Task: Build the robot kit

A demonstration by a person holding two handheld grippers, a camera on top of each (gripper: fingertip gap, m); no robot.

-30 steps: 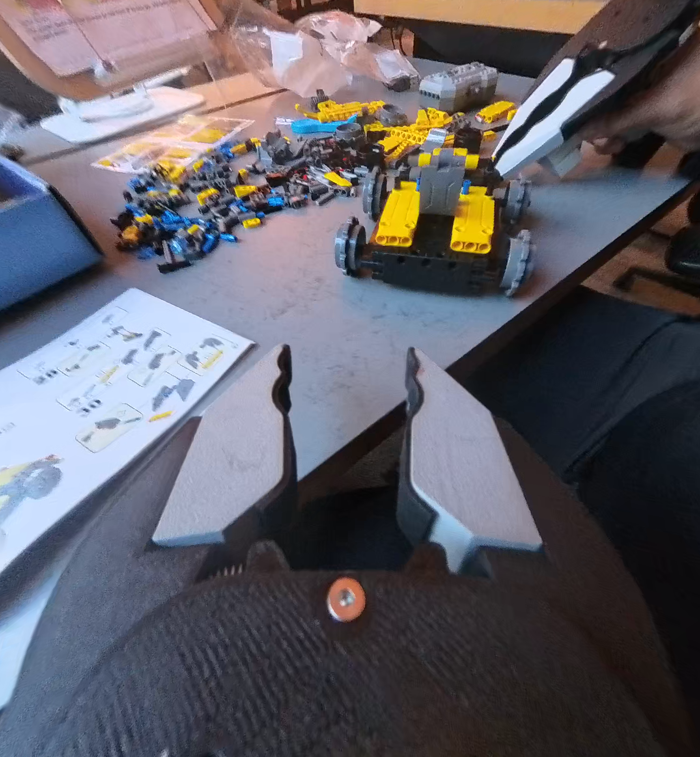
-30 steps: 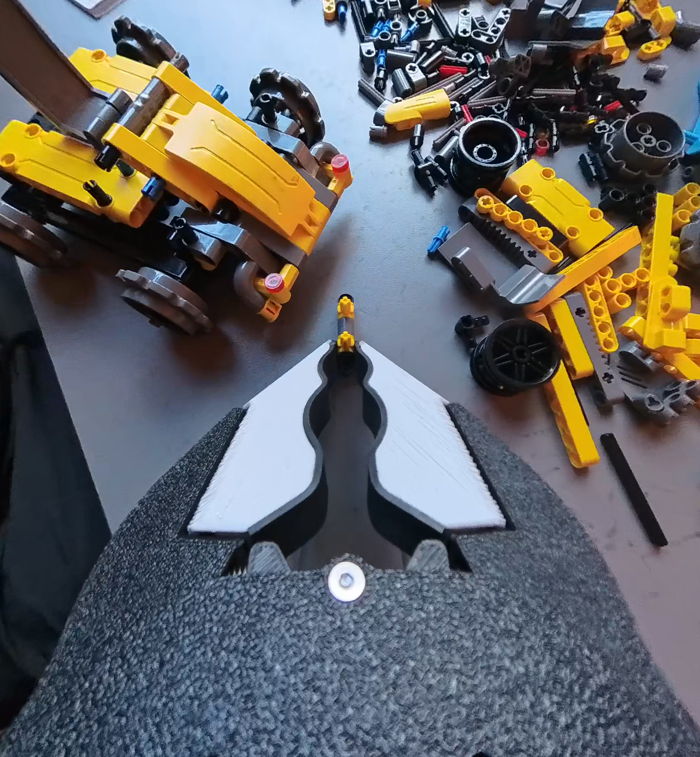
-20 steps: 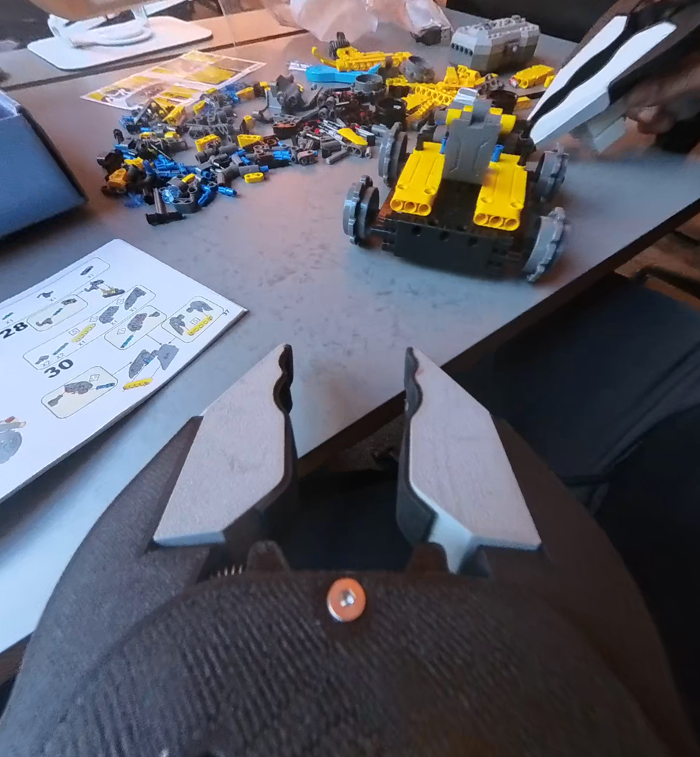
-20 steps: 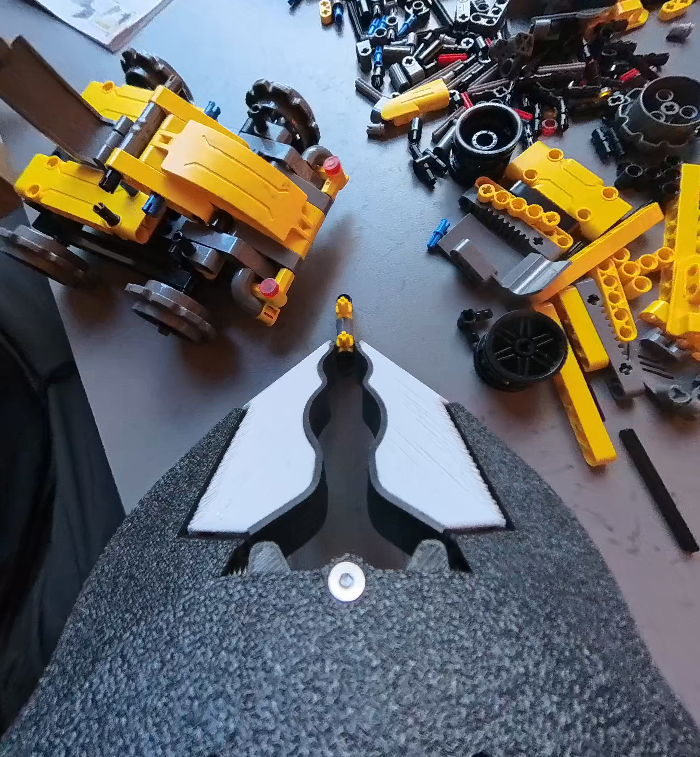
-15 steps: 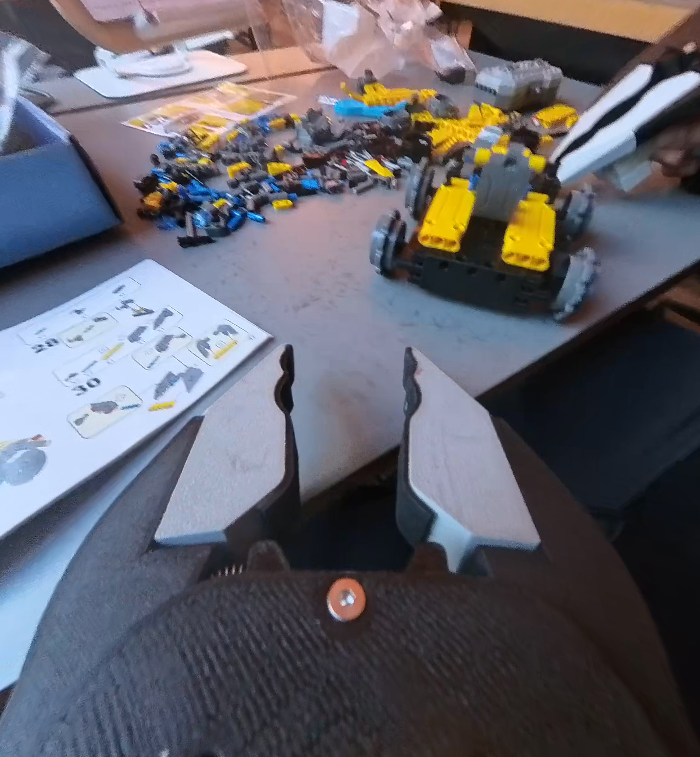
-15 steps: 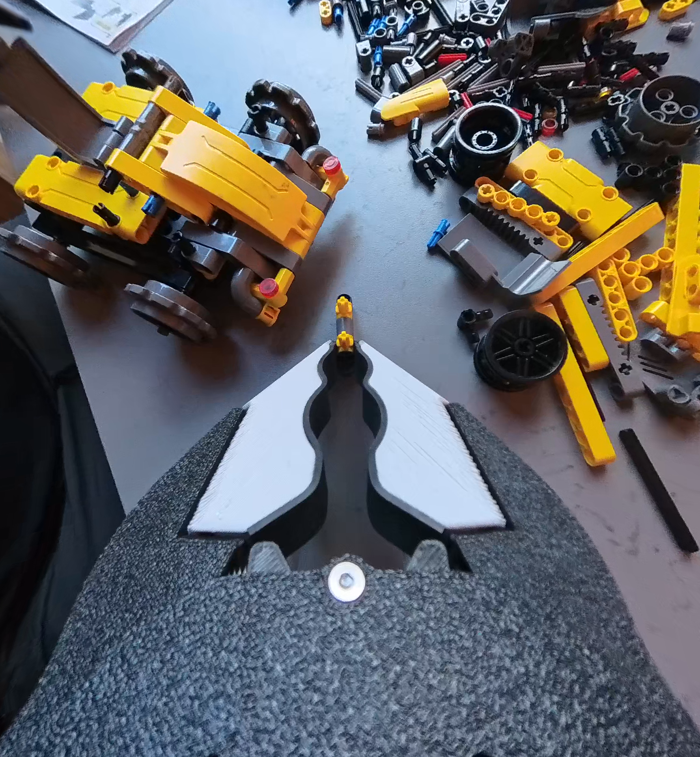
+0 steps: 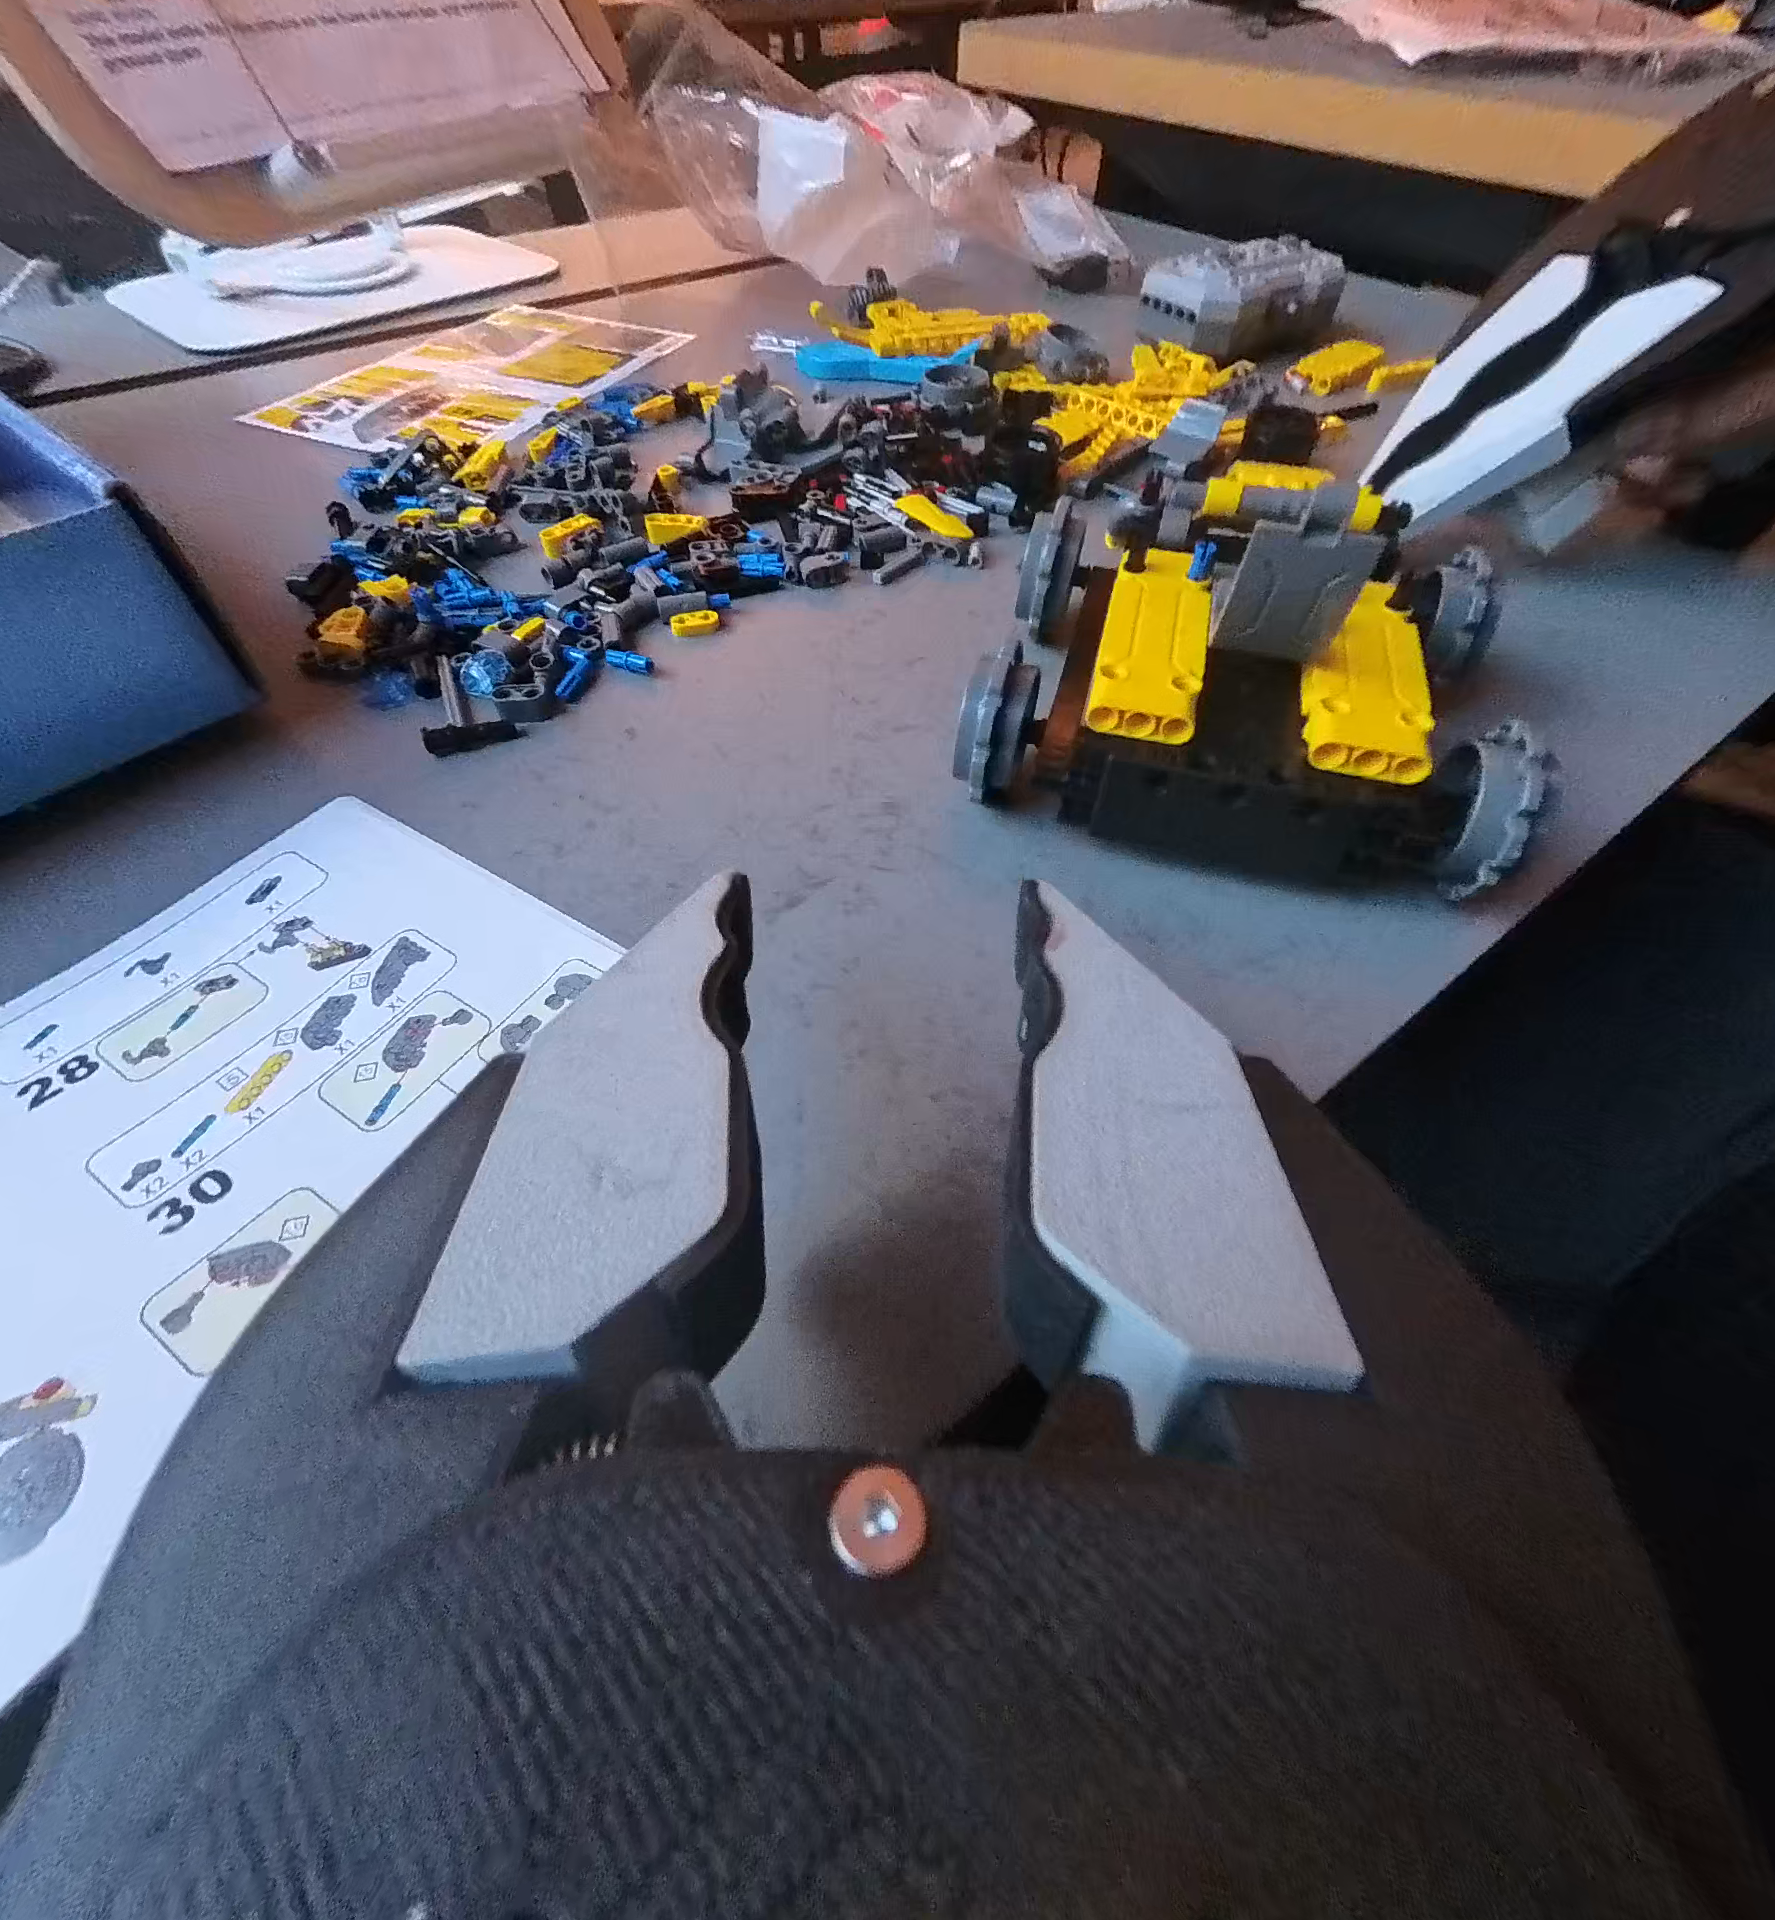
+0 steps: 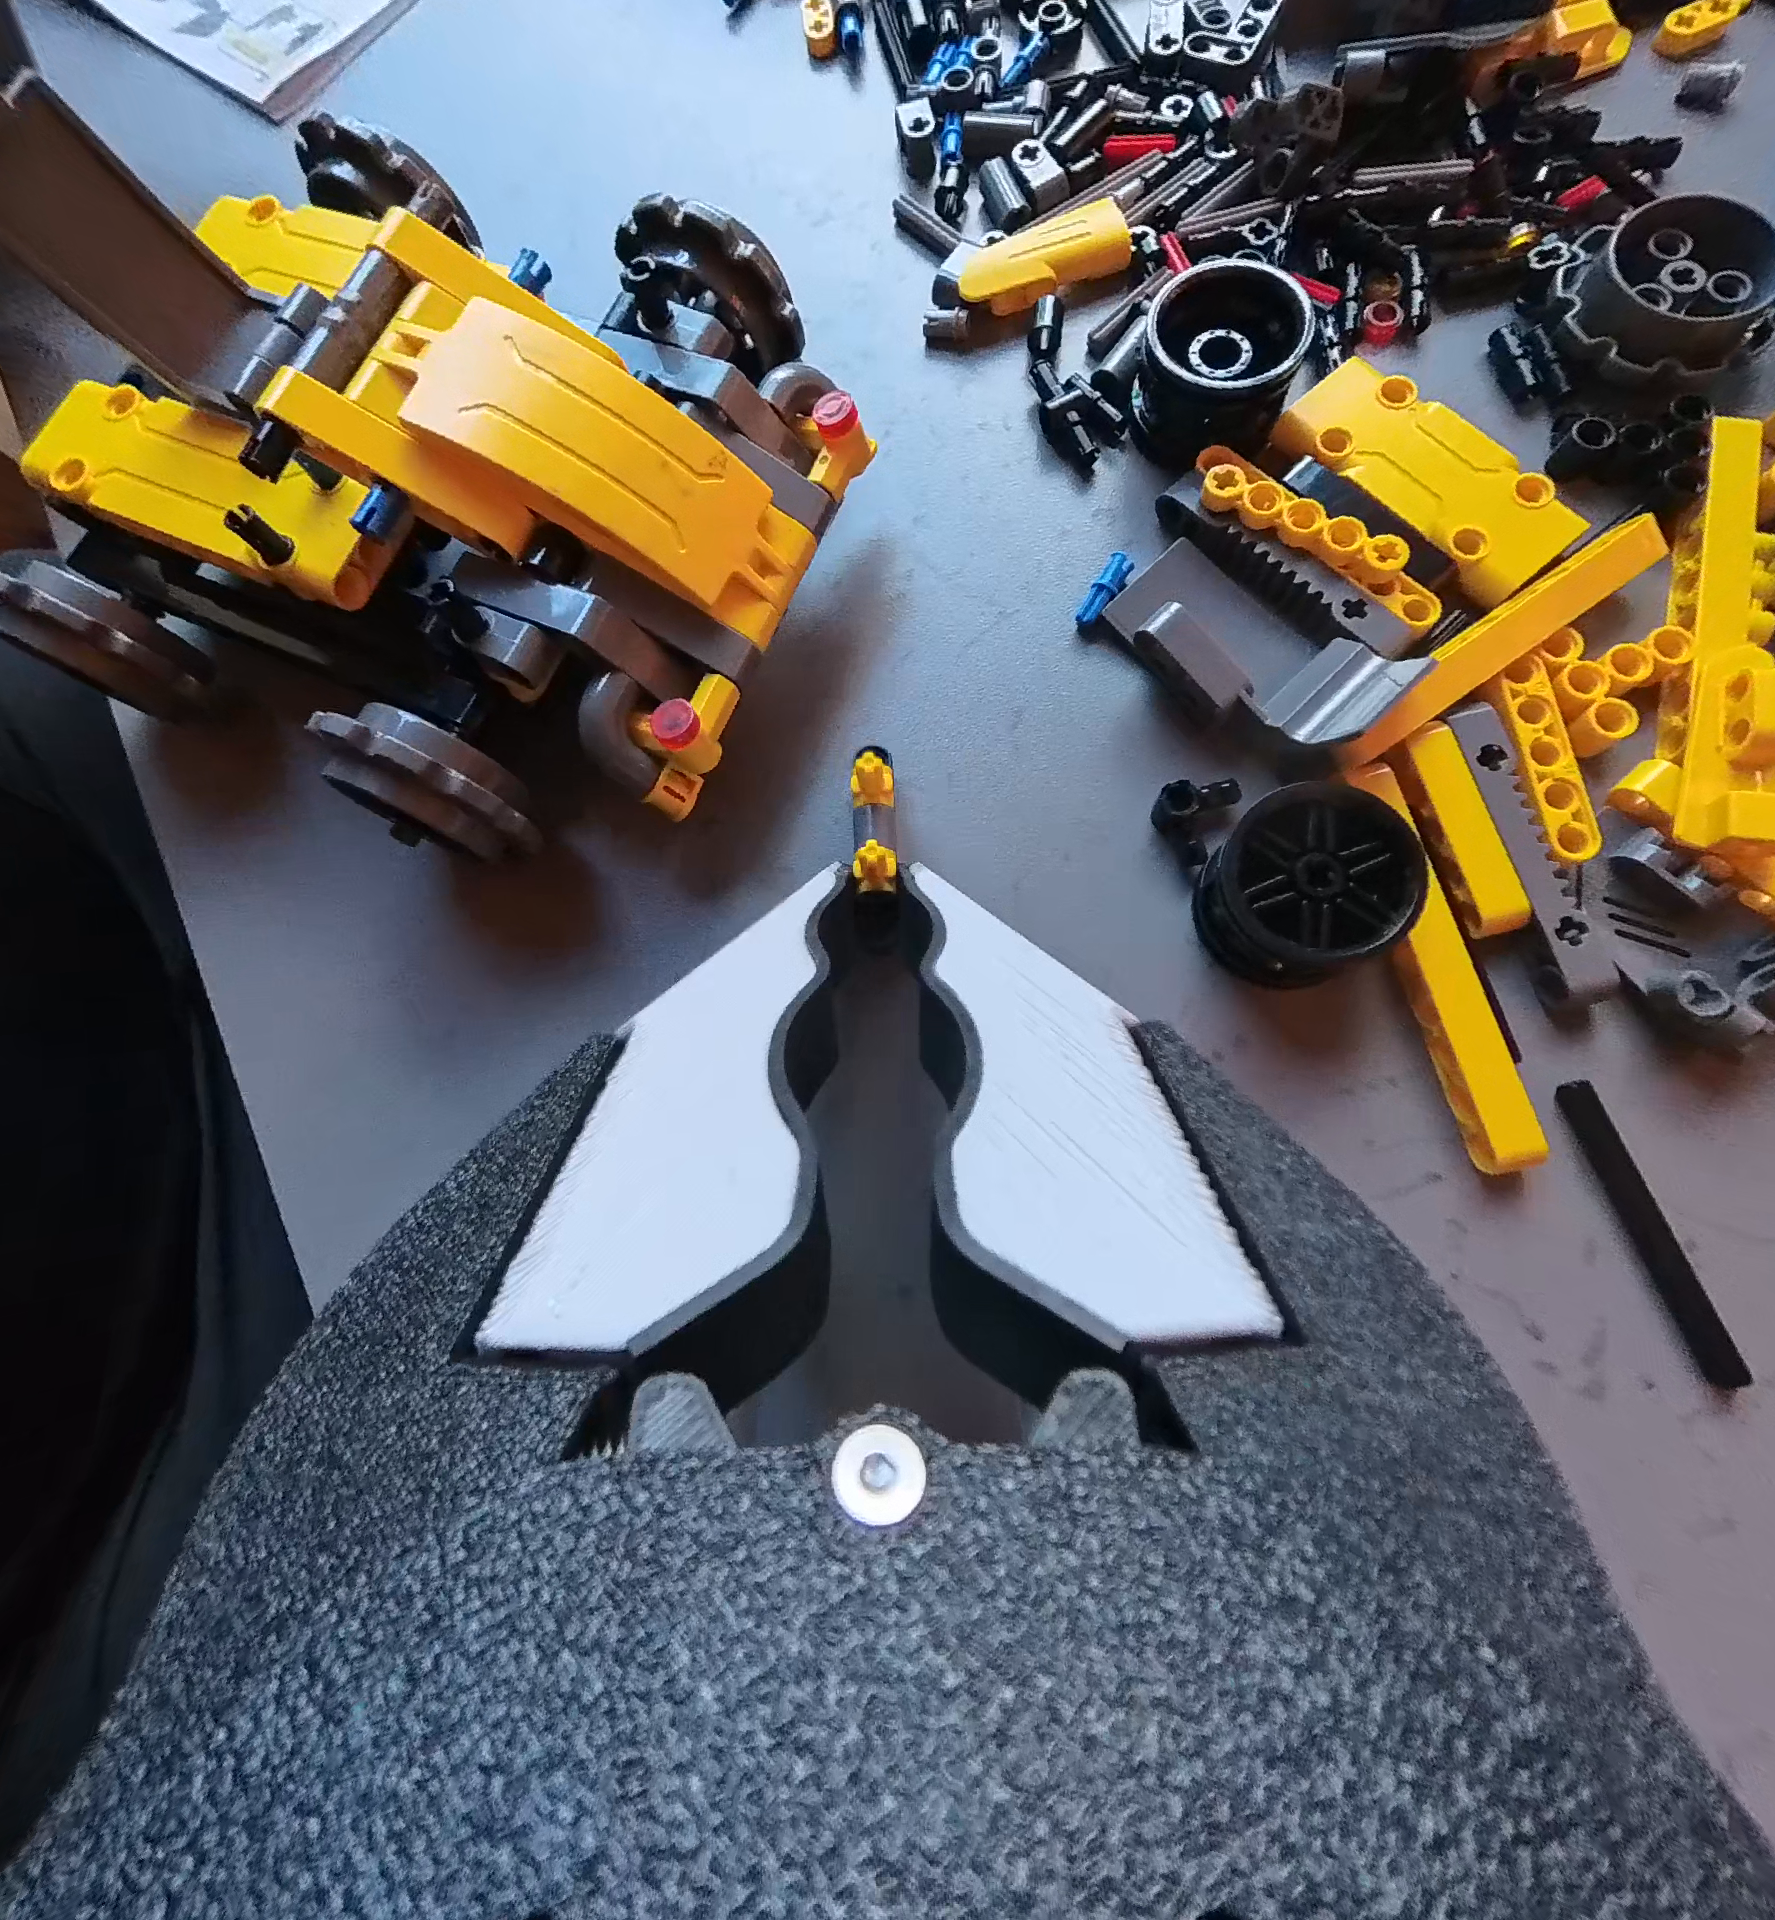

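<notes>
Holding a short black axle (image 8: pixel 875 821) with two yellow bushes on it, the right gripper (image 8: pixel 875 883) is clamped on the axle's near end; the rest sticks out past the tips, above bare table (image 8: pixel 966 644). Axle tip sits just beside the rear corner of the yellow toy vehicle (image 8: pixel 509 468), not touching as far as I can tell.

Left gripper (image 7: pixel 878 935) is spread apart, nothing between its fingers (image 7: pixel 613 1122), hovering over the near table edge next to the instruction booklet (image 7: pixel 187 1049). Its body covers the booklet's near corner.

Containers: blue cardboard box (image 7: pixel 52 634) at far left of the left wrist view; contents can't be made out. Clear plastic bags (image 7: pixel 862 177) lie crumpled at the back, look mostly flat.

Around:
- Vehicle stands on four grey toothed wheels near the table edge, grey seat-like panel up top.
- Spread of small black, blue and yellow pieces (image 7: pixel 571 561) between box and vehicle.
- Right of the axle: black spoked wheel (image 8: pixel 1309 883), yellow beams (image 8: pixel 1465 966), a grey toothed rack, a loose black rod (image 8: pixel 1652 1231), second black wheel hub (image 8: pixel 1226 353) farther back.
- Light blue tool (image 7: pixel 883 364) and a grey block (image 7: pixel 1241 291) at the far side.
- Second leaflet (image 7: pixel 467 379) and a white monitor foot (image 7: pixel 332 281) behind the pile.

Path between axle and vehicle is clear table. The black spoked wheel is the closest loose part on the right.
</notes>
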